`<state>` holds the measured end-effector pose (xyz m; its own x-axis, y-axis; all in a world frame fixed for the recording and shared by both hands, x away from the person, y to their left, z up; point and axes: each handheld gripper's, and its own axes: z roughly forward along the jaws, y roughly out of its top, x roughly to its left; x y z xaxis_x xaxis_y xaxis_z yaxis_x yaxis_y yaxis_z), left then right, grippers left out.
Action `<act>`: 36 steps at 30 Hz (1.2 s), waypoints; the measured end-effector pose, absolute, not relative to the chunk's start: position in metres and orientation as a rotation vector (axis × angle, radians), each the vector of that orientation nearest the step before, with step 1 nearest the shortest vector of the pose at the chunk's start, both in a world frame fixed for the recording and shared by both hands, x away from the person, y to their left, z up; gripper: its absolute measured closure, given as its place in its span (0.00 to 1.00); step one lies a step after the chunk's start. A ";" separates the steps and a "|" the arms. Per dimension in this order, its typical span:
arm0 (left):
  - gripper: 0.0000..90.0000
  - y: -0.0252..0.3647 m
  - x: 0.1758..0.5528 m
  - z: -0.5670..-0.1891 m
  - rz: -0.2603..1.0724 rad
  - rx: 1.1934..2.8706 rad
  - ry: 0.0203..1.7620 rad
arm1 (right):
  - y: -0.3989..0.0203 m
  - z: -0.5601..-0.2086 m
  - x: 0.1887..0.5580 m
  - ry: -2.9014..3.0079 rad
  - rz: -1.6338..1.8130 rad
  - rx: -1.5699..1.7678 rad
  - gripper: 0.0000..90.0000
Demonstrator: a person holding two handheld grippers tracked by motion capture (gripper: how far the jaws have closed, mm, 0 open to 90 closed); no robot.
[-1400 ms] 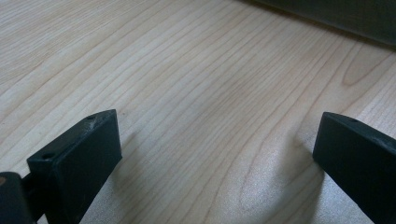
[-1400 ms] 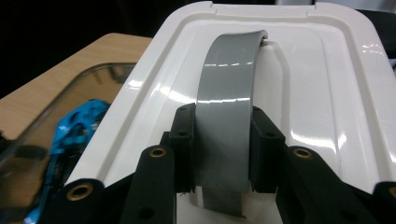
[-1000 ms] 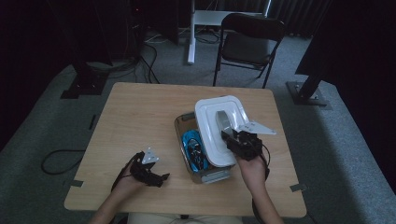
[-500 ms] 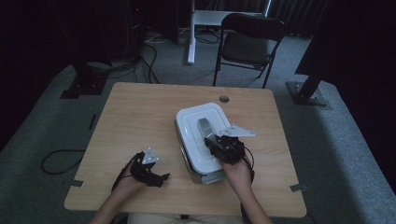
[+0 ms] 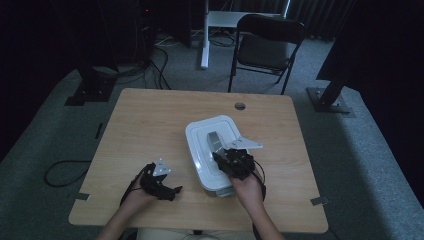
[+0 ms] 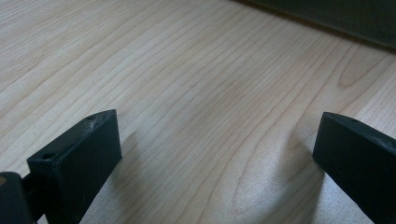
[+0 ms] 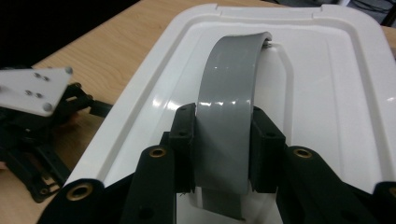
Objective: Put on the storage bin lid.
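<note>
The right tongs (image 7: 223, 154) are clamped on the grey arched plastic handle (image 7: 229, 93) of a white rectangular plastic lid (image 7: 327, 88); in the right gripper view the two black jaws press against the handle's two long edges, near its nearer end. The handle curves up from the middle of the lid, and its far end meets the lid's raised centre panel. In the high view the lid (image 5: 200, 145) lies flat over a white plastic box (image 5: 220, 189), whose near wall shows just below the lid's near edge. Box and lid stand a little right of the middle of the light wooden tabletop (image 5: 150, 120), with their long sides running from the near edge toward the far edge, slightly angled. The right tongs (image 5: 220, 150) reach over the near half of the lid, and the person's right hand (image 5: 247, 187) comes in from the near edge behind them.

The left tongs (image 5: 172, 190) rest low on the tabletop close to the near edge, left of the box and apart from it, held in the person's left hand (image 5: 135, 195). In the left gripper view their jaws stand wide apart over bare wood (image 6: 210, 93), with nothing between them. The left tongs also show in the right gripper view at the left, beside the lid's long edge, with the pale plate (image 7: 32, 88) on top.

A small round hole (image 5: 240, 106) sits in the tabletop near the far edge, beyond the box.
</note>
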<state>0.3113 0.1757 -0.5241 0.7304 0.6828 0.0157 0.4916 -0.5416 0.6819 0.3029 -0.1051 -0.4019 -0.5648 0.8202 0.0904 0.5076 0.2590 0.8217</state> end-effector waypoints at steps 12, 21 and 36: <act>0.02 0.173 0.312 -0.524 0.369 2.252 0.891 | -0.120 -0.397 0.303 2.146 1.337 1.192 0.44; 0.02 0.168 0.315 -0.524 0.367 2.254 0.887 | -0.154 -0.391 0.309 2.032 1.348 1.227 0.17; 0.02 0.165 0.322 -0.519 0.385 2.246 0.890 | -0.215 -0.415 0.332 1.862 1.170 1.245 0.15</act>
